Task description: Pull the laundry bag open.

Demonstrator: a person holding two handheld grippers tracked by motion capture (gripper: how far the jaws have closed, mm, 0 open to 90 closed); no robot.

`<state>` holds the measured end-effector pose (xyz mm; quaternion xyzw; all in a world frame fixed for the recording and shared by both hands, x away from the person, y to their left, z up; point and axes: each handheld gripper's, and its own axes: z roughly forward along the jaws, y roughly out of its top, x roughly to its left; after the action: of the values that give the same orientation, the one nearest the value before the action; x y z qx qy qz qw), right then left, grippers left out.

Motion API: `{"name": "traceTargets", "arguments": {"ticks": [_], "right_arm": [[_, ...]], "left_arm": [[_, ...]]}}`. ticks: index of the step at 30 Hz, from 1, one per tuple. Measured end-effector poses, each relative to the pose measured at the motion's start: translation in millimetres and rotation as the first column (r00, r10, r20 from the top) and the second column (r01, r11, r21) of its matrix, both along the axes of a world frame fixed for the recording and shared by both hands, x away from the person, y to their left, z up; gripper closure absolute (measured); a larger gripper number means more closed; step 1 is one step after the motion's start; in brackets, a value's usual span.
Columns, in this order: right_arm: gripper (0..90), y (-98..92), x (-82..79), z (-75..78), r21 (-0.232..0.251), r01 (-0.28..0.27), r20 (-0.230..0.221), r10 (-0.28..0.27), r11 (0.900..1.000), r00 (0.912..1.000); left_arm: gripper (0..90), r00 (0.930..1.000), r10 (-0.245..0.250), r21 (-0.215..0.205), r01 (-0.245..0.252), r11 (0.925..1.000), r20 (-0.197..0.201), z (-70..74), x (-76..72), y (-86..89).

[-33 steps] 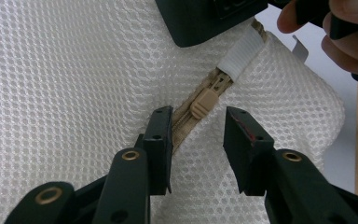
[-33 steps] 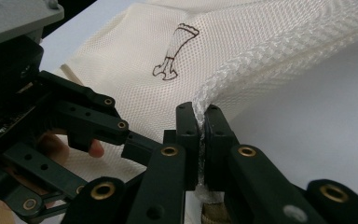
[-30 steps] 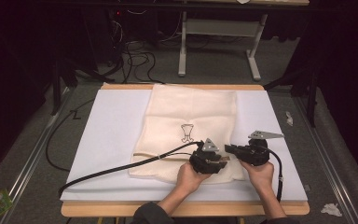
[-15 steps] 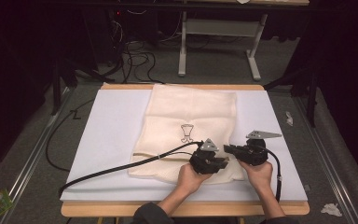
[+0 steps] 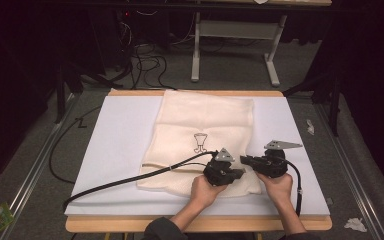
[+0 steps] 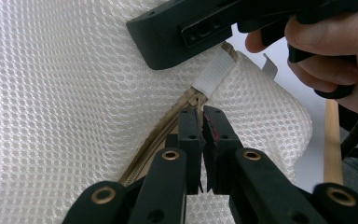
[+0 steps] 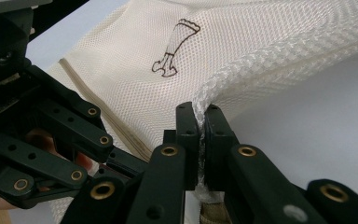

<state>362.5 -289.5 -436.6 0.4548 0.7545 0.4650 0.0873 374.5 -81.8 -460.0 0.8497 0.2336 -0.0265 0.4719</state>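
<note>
Dark floor, loose cables and a grey stand frame surround the surface [image 5: 105, 150], a wooden top covered with a pale sheet on which a cream mesh laundry bag [image 5: 205, 125] lies flat, its near edge by the person's hands.

At the left gripper [image 6: 201, 122], the jaws have just been closing and now stand almost together at the zipper [image 6: 161, 130], right where the slider sits below a white fabric tab [image 6: 214, 72]; they seem to pinch the zipper pull, though the pull itself is too small to make out between the pads. The right gripper [image 7: 199, 122] has its jaws clamped on the thick braided edge of the bag at the near corner, the cord-like trim [image 7: 261, 58] rising out of the pinch. In the high view the two grippers sit just beside each other at the bag's near right corner, left gripper [image 5: 223, 170] and right gripper [image 5: 260, 164] nose to nose.

Judging by this, the step in hand is working the zipper: one side anchors the bag's corner while the other takes the slider. The next move calls for a steady pull of the slider along the zipper track while the corner is held taut, so the mesh does not bunch or jam in the teeth.

No brand or readable writing shows; the bag bears just a small dark line drawing [image 5: 200, 142], somewhat like a goblet or bottle shape.
</note>
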Motion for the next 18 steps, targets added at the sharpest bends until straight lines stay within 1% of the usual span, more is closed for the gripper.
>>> {"name": "traceTargets", "arguments": {"ticks": [4, 7, 10, 18], "right_arm": [[87.9, -1.5, -0.7, -1.5, -0.001, -0.006, 0.005, 0.006, 1.0, 1.0], [87.9, -4.5, -2.1, -2.0, -0.001, -0.003, 0.007, 0.003, 1.0, 1.0], [87.9, -6.4, -2.7, -3.3, -0.002, -0.003, 0.001, 0.003, 1.0, 1.0], [88.0, -6.3, -3.4, -3.3, -0.009, -0.011, 0.004, 0.011, 1.0, 0.9999]], "left_arm": [[86.7, 1.0, -0.002, 0.009, 0.002, 1.0, 0.01, 0.9, -1.6, 0.8], [86.8, 0.9996, -0.008, 0.017, 0.007, 0.9998, 0.027, 3.3, -2.2, 2.3], [86.9, 0.9995, -0.011, 0.026, 0.011, 0.9996, 0.028, 3.8, -1.6, 3.2], [87.0, 0.9994, -0.012, 0.041, 0.011, 0.9991, 0.033, 6.3, -2.1, 5.1]]}}
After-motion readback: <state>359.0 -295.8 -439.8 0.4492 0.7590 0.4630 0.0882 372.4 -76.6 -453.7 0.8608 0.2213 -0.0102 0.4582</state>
